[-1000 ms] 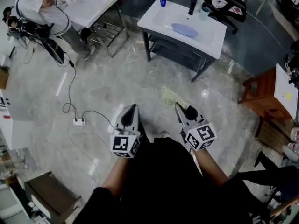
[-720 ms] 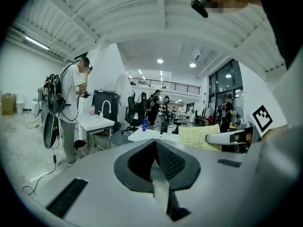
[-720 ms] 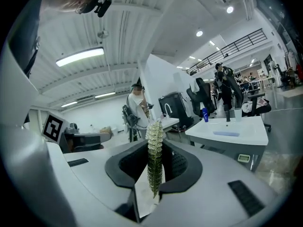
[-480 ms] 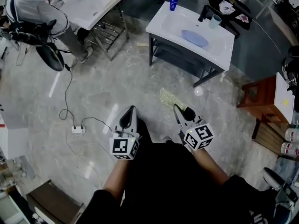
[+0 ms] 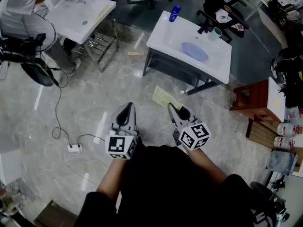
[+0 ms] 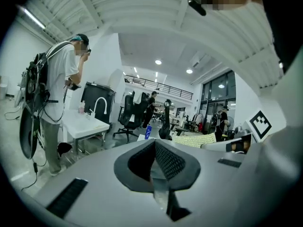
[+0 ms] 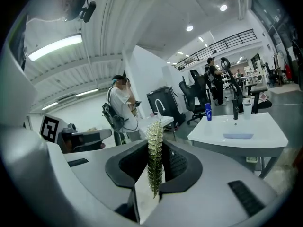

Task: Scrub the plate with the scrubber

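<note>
Right gripper (image 7: pixel 154 143) jaws pinching scrubber (image 7: pixel 154 162) by one edge. Pad looking thin, soft and light, likely flexing under pressure.
Left gripper (image 6: pixel 154 150) jaws pressing together, holding nothing.
Plate (image 5: pixel 195 51) lying on white surface (image 5: pixel 163 36), well apart from both grippers. Probably rigid, slick, breakable, so bracing at rim seeming best.

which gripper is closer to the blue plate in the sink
Right. In the head view the right gripper, shut on the scrubber, sits below and just left of the blue plate; the left gripper is further left.
</note>
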Demonstrator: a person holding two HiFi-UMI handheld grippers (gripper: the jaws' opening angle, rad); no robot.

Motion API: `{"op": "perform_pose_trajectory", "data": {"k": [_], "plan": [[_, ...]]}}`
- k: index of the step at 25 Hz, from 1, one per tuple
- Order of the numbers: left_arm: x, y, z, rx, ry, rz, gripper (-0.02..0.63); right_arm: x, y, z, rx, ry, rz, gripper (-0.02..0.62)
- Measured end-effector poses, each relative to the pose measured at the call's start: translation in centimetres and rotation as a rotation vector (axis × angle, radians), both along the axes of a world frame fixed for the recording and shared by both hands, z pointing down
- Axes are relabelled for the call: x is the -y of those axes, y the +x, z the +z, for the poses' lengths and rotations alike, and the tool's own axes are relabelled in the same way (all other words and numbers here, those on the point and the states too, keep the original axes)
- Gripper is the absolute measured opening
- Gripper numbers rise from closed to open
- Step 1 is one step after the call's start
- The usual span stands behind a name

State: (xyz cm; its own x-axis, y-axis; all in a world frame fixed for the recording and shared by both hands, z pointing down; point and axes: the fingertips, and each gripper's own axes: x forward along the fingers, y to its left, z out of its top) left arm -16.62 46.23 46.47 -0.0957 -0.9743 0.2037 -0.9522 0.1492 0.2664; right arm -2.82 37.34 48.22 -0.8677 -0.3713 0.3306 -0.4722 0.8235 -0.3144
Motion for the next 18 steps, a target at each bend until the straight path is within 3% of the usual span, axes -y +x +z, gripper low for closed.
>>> {"op": "perform_pose_trajectory", "data": {"k": [8, 18], "plan": [[3.1, -4.9, 0.1, -0.003, 0.023, 0.122, 0.003, 2.2, -5.1, 0.3, -0.04, 0.023, 0.053, 0.061], [6.2, -5.9, 3.2, -0.053, -0.016, 0.229, 0.003, 3.3, -4.8, 0.8, -0.106, 0.033, 0.123, 0.061]]}}
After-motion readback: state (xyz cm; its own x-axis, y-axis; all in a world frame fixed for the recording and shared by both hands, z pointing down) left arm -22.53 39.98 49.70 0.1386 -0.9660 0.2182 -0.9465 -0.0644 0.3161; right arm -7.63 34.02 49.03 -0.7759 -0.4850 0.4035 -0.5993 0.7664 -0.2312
